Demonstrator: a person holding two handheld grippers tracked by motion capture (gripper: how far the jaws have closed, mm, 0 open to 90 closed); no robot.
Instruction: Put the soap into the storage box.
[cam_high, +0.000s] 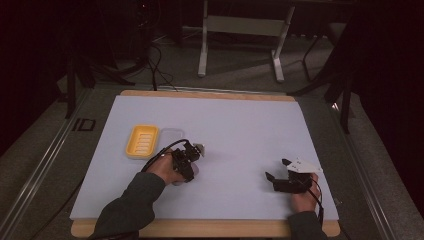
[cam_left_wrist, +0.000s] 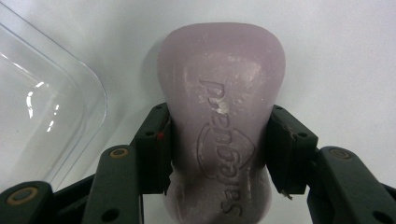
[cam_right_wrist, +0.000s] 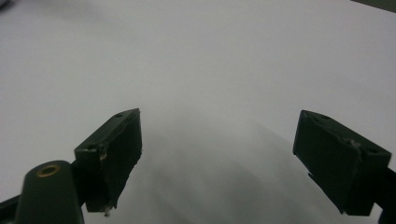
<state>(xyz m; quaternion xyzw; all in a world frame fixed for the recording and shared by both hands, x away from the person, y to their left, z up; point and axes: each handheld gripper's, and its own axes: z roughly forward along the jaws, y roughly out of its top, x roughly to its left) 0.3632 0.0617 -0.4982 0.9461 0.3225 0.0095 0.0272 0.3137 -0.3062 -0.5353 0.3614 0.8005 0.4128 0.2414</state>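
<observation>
1. The soap bar (cam_left_wrist: 219, 135), pale lilac with a raised brand stamp on its top face, lies flat on the white bench (cam_left_wrist: 336, 56) between the jaws of the left gripper (cam_left_wrist: 219, 154).
2. Both pads press on the bar's narrowed waist, one on each long side; the jaws are closed on it, so the gap equals the bar's width.
3. The bar's rounded far end reaches well past the jaw tips, and its near end runs back under the gripper body.
4. A clear plastic lid (cam_left_wrist: 42, 107) lies just beside the left jaw, apart from the soap.
5. In the high view the left gripper (cam_high: 187, 159) sits near a yellow soap dish (cam_high: 142, 140).
6. The right gripper (cam_right_wrist: 217, 158) rests well apart, jaws wide with only bare bench between them.
</observation>
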